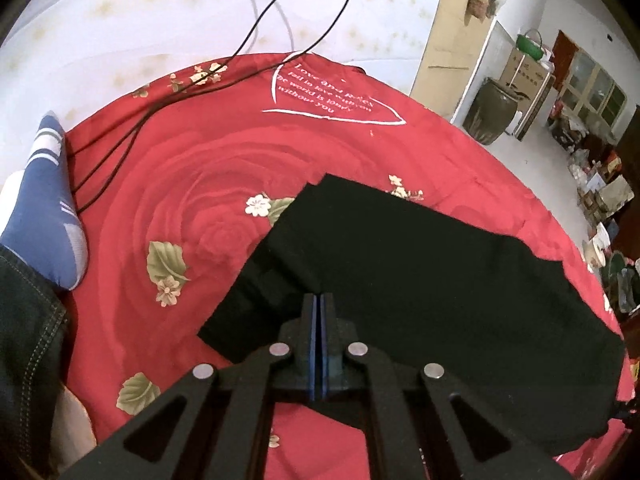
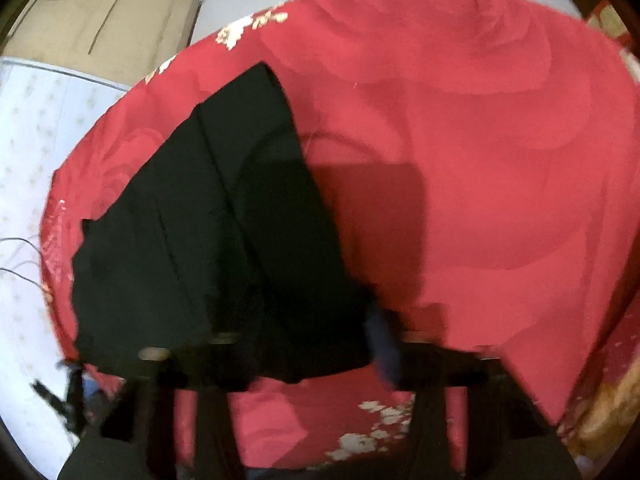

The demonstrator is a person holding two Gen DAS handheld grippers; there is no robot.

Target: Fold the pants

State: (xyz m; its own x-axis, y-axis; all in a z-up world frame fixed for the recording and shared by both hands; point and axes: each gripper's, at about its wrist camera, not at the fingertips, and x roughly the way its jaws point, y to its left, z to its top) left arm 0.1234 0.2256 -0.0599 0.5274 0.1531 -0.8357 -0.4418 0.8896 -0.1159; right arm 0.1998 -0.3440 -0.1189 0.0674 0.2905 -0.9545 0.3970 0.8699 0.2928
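Black pants (image 1: 408, 280) lie folded flat on a red rose-print bedspread (image 1: 192, 184). My left gripper (image 1: 319, 300) hovers over the near edge of the pants with its blue-padded fingers pressed together and nothing seen between them. In the right wrist view the pants (image 2: 208, 232) spread from the centre to the left. My right gripper (image 2: 304, 344) is blurred by motion above their near edge. One blue-padded finger (image 2: 382, 344) shows at the right and the other is lost against the black cloth, so the jaws stand wide apart.
Black cables (image 1: 120, 148) trail across the bedspread's far left. A person's blue-socked foot (image 1: 48, 204) and jeans leg rest at the left. A white wall runs behind the bed. Beyond the bed's right edge is a floor with a large jar (image 1: 490, 110) and clutter.
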